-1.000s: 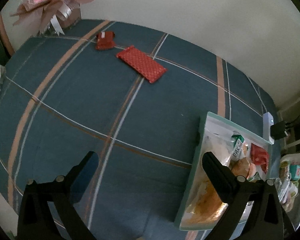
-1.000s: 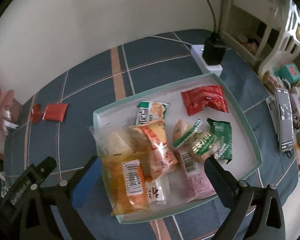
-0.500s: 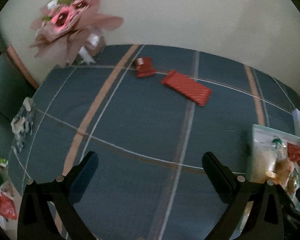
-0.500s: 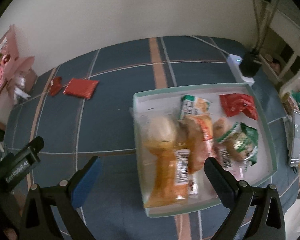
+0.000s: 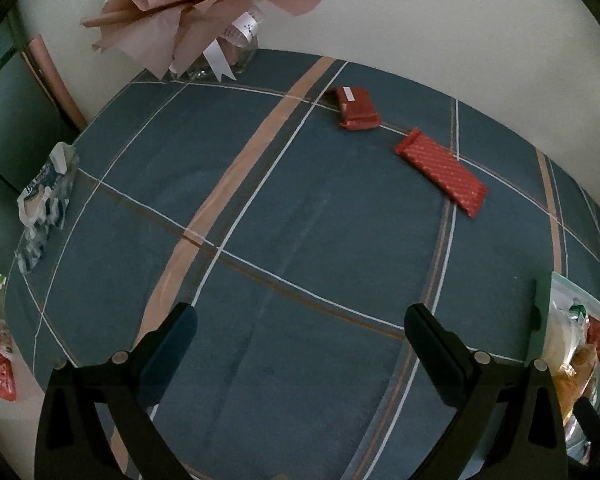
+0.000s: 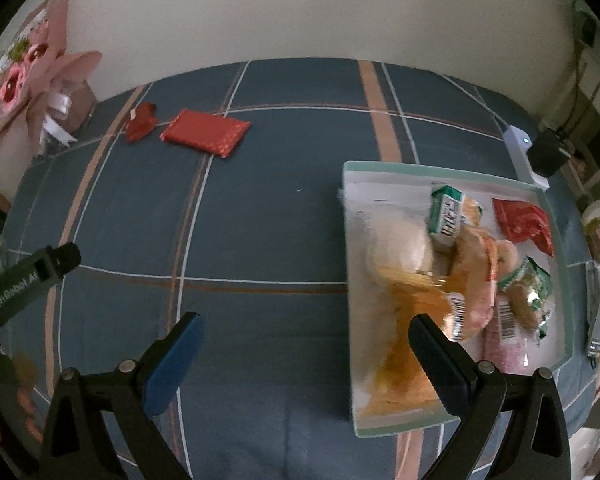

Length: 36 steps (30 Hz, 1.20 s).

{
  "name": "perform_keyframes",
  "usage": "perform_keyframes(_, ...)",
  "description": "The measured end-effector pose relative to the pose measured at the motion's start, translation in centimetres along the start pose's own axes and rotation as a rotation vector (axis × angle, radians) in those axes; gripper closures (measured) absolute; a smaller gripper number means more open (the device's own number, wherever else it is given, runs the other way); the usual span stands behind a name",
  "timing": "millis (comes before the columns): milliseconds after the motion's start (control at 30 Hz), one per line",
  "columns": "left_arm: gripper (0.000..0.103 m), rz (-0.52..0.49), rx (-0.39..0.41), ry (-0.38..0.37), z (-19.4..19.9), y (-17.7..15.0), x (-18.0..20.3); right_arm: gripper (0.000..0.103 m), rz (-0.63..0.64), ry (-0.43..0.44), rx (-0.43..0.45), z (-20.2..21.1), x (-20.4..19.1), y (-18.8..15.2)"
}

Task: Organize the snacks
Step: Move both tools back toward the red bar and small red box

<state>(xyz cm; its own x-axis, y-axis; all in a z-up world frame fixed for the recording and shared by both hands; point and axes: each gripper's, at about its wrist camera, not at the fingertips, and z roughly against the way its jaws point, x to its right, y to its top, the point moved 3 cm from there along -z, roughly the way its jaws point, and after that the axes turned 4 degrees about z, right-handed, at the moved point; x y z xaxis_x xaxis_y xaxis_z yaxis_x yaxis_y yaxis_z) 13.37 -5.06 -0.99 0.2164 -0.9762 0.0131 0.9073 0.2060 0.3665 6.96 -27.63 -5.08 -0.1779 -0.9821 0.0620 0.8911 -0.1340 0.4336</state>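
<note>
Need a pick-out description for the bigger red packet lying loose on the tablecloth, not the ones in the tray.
Start at the pink bouquet in the far corner of the blue plaid tablecloth. Along the wall side from it, two red packets lie on the bare cloth, well away from the snack tray. The target is the long flat red packet, farther from the bouquet; its neighbour, the small dark red packet, is shorter and carries a white label.

Matt woven tablecloth (image 5: 300,208); glossy foil snack packets (image 6: 452,280); crinkled paper bouquet wrap (image 5: 188,12).

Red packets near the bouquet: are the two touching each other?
Apart. The left wrist view shows a strip of blue tablecloth between the small dark red packet and the larger patterned red packet; the right wrist view is blurrier.
</note>
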Motion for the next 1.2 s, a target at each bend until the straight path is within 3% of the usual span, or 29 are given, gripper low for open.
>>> perform_keyframes(633, 0.0, -0.009, -0.045, -0.036, -3.4, 3.4, 1.5, 0.0, 0.1, -0.017, 0.029, -3.7, -3.8, 4.5)
perform_keyframes(800, 0.0, -0.073, -0.014, -0.043, -5.5, 4.4, 1.6, 0.0, 0.124, -0.005, 0.04, -5.1, -4.9, 6.4)
perform_keyframes(900, 0.0, -0.084, -0.068, -0.071, -7.7, 5.0, 1.4, 0.0, 0.142, -0.002, 0.04, -6.4, -5.5, 7.5)
perform_keyframes(1200, 0.0, -0.114, -0.06, -0.123, -10.1, 10.8, -0.4, 0.0, 0.2, 0.026, 0.002, -11.4, -7.5, 12.2)
